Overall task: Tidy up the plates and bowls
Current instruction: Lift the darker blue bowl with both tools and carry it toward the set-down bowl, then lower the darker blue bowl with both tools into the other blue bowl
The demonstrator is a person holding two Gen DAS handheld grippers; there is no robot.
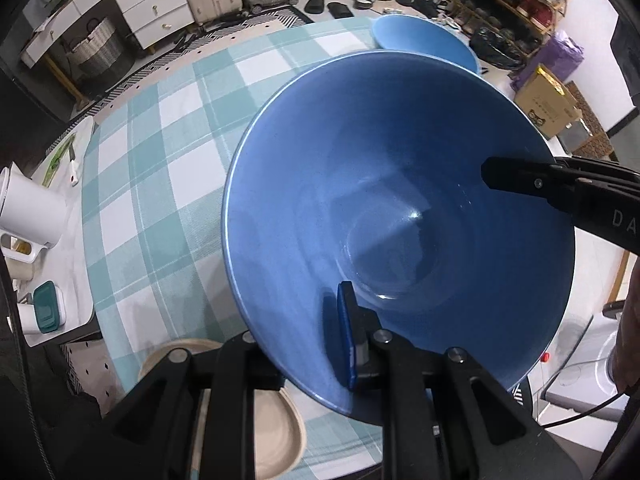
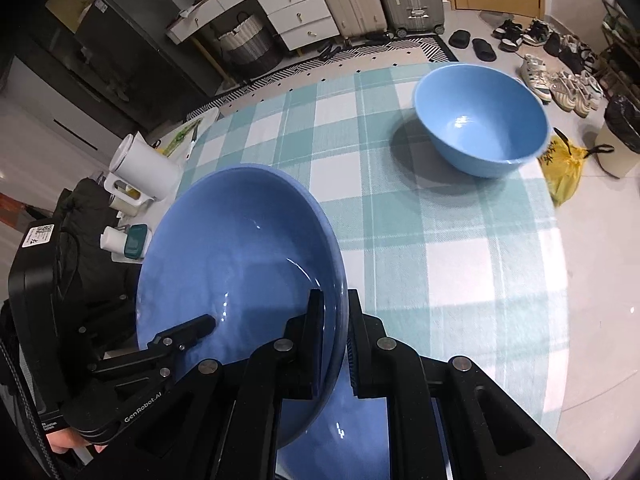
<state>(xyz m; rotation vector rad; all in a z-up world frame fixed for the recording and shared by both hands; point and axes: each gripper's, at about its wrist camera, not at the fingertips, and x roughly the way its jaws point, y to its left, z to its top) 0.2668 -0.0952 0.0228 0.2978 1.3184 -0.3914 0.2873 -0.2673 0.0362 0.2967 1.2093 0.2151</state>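
Bowls: 2 blue (image 2: 240,280) (image 2: 480,120), 1 beige plate (image 1: 276,432).

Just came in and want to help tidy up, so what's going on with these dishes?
A person holds a large dark blue bowl with both handheld grippers: the left gripper and the right gripper each pinch its rim on opposite sides. A lighter blue bowl stands on the checked tablecloth farther back. A beige plate lies under the left gripper.

A large glossy blue bowl (image 1: 400,216) is hanging tilted and empty above the checked tablecloth. A second, lighter blue bowl (image 2: 482,120) is sitting upright near the table's far edge, well apart, also empty.
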